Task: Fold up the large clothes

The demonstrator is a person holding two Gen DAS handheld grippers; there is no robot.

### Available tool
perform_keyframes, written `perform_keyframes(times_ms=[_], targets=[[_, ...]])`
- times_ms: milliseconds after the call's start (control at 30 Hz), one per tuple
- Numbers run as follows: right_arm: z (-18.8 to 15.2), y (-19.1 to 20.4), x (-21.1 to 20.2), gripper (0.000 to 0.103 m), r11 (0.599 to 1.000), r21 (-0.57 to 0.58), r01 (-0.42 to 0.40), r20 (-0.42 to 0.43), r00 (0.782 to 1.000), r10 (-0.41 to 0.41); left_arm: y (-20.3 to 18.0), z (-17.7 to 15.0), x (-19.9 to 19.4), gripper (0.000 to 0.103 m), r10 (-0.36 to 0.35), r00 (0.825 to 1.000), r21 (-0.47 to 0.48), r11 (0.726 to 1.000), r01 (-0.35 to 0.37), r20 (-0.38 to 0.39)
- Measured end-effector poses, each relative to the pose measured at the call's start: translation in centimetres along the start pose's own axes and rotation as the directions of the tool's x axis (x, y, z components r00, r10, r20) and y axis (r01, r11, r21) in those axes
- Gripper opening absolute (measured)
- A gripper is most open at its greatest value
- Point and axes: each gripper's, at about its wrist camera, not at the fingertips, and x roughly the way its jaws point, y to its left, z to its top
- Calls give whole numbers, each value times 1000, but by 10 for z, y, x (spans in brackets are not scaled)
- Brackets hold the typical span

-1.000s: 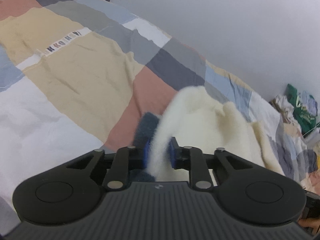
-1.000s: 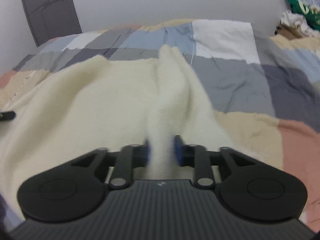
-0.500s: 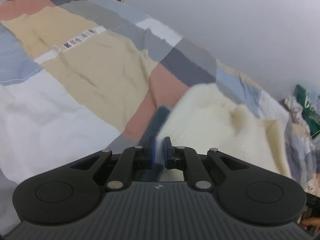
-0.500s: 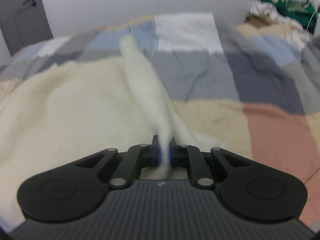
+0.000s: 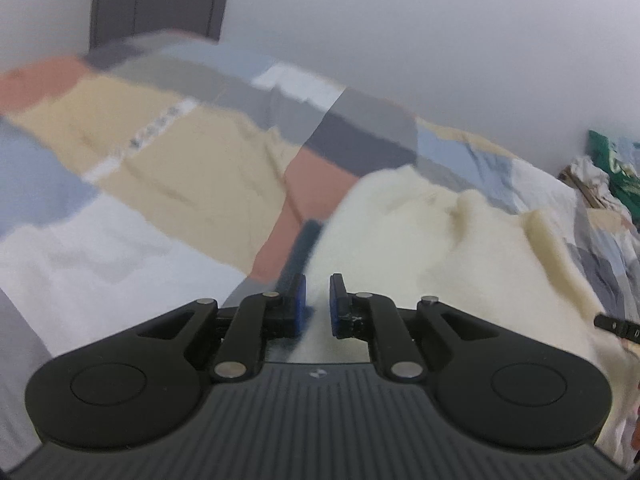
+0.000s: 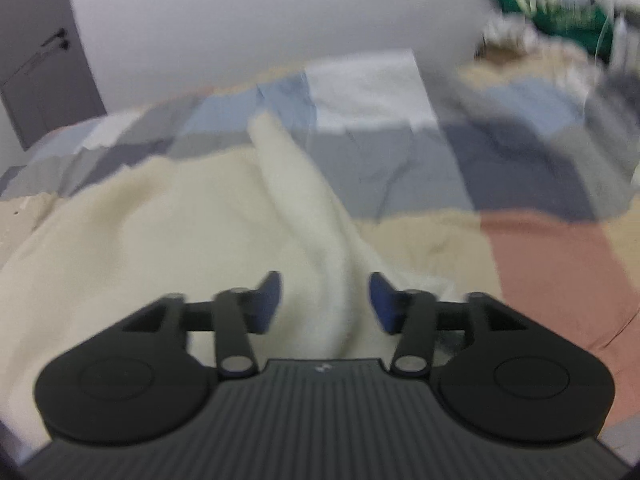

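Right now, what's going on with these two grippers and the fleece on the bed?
A person is folding a cream fleece garment on a patchwork-quilt bed. The right tongs have just been opening; a fleece ridge lies between them, unpinched. The left tongs have parted slightly over the garment's edge, with a small gap and no visible grip.

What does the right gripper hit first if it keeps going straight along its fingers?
Likely the raised ridge of the cream fleece garment, right ahead of the open right gripper; depth is unclear.
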Motion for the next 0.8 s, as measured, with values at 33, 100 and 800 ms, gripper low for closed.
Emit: perform_keyframes(times_ms=[33,100,800], targets=[[0,6,-8,66,1000,-24,-9,26,1000,10,-4,0,-7,18,-7,1000,13,1000,7,11],[-1,19,-24,68,998,-49,-47,59,997,50,-11,-1,-21,23,-33,999,27,999,32,32],[-70,65,-49,87,779,425,-462,-114,826,552,-52,-37,-39,45,-94,995,39,995,96,-45]])
